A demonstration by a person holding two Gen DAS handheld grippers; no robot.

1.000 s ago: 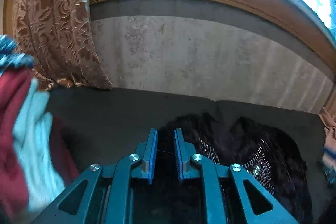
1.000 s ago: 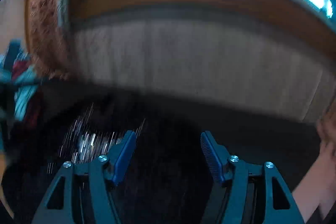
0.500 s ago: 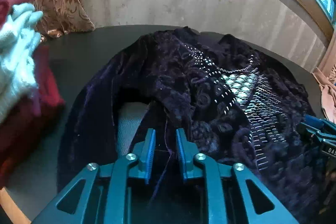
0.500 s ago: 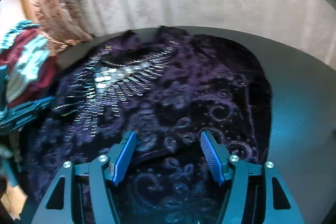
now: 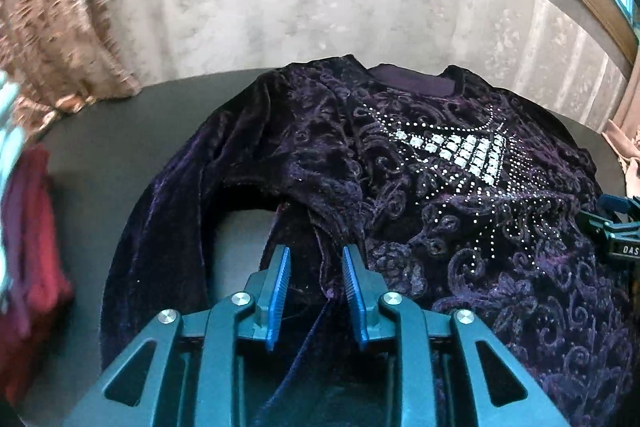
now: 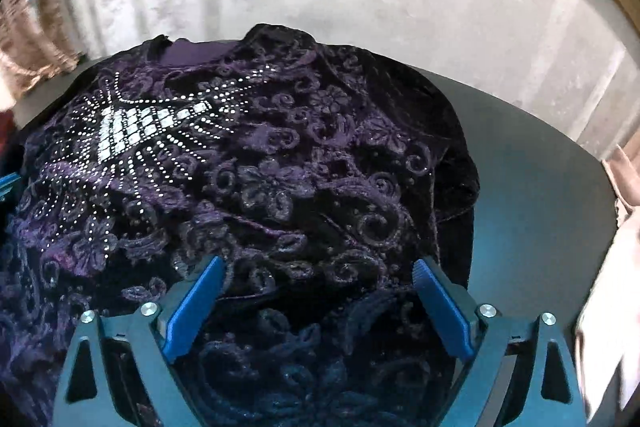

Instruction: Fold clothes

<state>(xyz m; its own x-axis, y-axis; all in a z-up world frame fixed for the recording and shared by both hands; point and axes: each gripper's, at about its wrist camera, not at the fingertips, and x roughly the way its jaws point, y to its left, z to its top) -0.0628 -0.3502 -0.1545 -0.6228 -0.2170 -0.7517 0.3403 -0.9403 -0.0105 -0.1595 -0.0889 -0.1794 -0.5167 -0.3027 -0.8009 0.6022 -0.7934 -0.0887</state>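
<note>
A dark purple velvet top [image 5: 460,195] with a silver rhinestone panel [image 5: 460,151] lies spread on the dark table [image 5: 120,147], neckline away from me. It also shows in the right wrist view [image 6: 280,167]. My left gripper [image 5: 316,267] is low over its near left edge, jaws a narrow gap apart with a fold of the fabric between them, not clamped. My right gripper [image 6: 318,279] is open wide just above the top's near right part, holding nothing. The right gripper's tip [image 5: 616,223] shows at the right edge of the left wrist view.
A pile of red and white clothes [image 5: 28,247] sits at the table's left edge. A brown patterned curtain [image 5: 52,39] hangs at the back left. A pale wall [image 5: 320,7] stands behind the table. Pale pink cloth [image 6: 612,267] lies at the right.
Both grippers have tilted down and lowered onto the purple top, which now lies spread flatter. The left gripper's jaws have widened slightly. The right gripper stays open.
</note>
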